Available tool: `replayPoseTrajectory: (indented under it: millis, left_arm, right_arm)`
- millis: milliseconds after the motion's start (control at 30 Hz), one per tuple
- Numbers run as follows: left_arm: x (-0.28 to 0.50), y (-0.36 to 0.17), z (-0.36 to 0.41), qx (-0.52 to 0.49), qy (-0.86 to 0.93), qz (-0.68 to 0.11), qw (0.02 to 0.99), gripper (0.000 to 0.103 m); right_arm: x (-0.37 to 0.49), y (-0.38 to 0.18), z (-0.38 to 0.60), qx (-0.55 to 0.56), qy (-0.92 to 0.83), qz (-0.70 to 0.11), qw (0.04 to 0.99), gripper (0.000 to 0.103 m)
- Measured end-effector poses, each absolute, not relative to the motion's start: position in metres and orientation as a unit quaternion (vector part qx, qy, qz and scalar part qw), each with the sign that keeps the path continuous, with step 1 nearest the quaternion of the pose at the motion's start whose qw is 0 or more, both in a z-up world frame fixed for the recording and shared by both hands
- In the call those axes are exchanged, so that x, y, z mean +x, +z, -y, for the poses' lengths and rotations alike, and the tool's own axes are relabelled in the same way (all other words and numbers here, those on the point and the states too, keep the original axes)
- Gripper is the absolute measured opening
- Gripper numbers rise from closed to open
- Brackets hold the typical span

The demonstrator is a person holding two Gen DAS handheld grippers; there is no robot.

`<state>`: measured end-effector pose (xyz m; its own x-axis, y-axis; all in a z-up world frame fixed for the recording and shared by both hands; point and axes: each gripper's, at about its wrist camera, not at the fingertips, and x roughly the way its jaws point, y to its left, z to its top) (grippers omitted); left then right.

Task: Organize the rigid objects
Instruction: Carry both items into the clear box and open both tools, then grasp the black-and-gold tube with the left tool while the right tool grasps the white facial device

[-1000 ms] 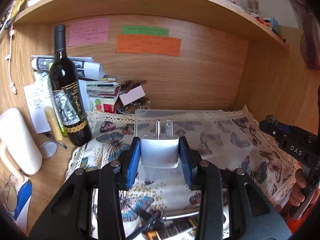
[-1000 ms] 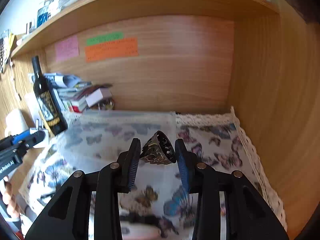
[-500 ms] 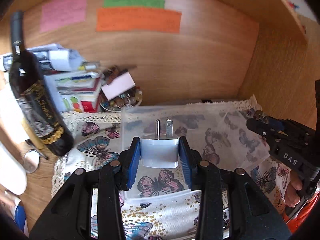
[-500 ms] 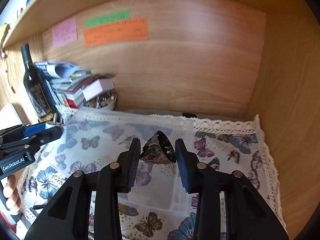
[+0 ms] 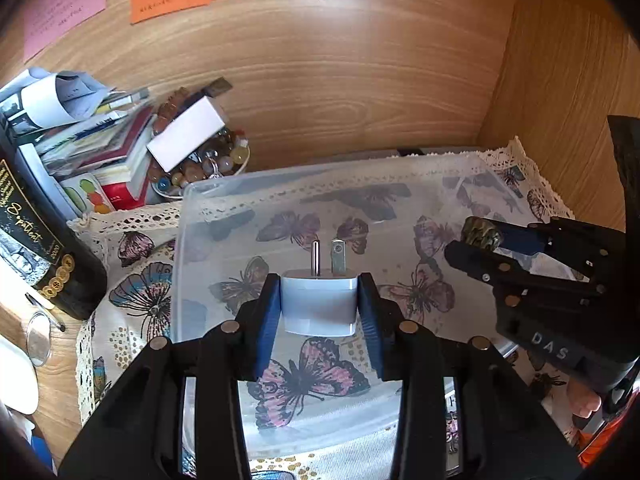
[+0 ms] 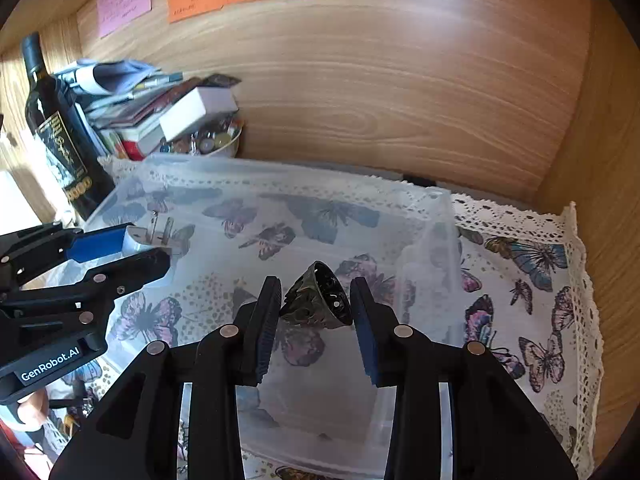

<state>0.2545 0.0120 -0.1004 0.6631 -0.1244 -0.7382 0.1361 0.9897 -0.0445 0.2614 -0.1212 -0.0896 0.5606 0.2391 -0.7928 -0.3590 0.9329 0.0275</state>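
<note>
My left gripper (image 5: 319, 304) is shut on a white plug adapter (image 5: 318, 304) with two metal prongs pointing forward, held above a clear plastic box (image 5: 188, 200). It also shows in the right wrist view (image 6: 132, 246) at the left, with the adapter (image 6: 154, 236). My right gripper (image 6: 316, 304) is shut on a dark ornate metal ring (image 6: 318, 302), held over the box's (image 6: 440, 196) right part. In the left wrist view the right gripper (image 5: 486, 242) comes in from the right with the ring (image 5: 480, 232).
The box stands on a butterfly-print cloth (image 6: 532, 280) with a lace edge, inside a wooden alcove. A dark wine bottle (image 6: 60, 140), stacked books and papers (image 5: 92, 140) and a bowl of beads (image 5: 204, 164) stand at the back left. The side wall (image 6: 600, 160) is close on the right.
Both grippers have moved forward and down over the clear box, still holding the adapter and the ring. They are now closer to each other.
</note>
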Motion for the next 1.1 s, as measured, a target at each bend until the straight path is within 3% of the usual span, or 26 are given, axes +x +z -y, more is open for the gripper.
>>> replayPoseTrajectory:
  millis: [267,400,733,900,1100]
  left_arm:
    - [0.25,-0.095,-0.006,0.024,-0.062,-0.388,0.919,0.042]
    - [0.241,-0.085,-0.006,0.032,-0.057,-0.372,0.926,0.054]
    - [0.195,-0.052,-0.013,0.042,-0.04,-0.315,0.947,0.089]
    - [0.164,-0.04,-0.024,0.035,-0.037,-0.299,0.953,0.097]
    - [0.13,-0.043,-0.034,0.025,-0.029,-0.298,0.954,0.099]
  right_arm:
    - [0.259,-0.087,0.117,-0.082,0.175,-0.43,0.882,0.035]
    - [0.254,-0.077,0.122,-0.073,0.177,-0.418,0.888,0.053]
    - [0.214,-0.04,0.136,-0.064,0.185,-0.362,0.912,0.069]
    - [0.185,-0.031,0.141,-0.063,0.192,-0.346,0.916,0.075]
    - [0.149,-0.037,0.15,-0.052,0.202,-0.345,0.915,0.076]
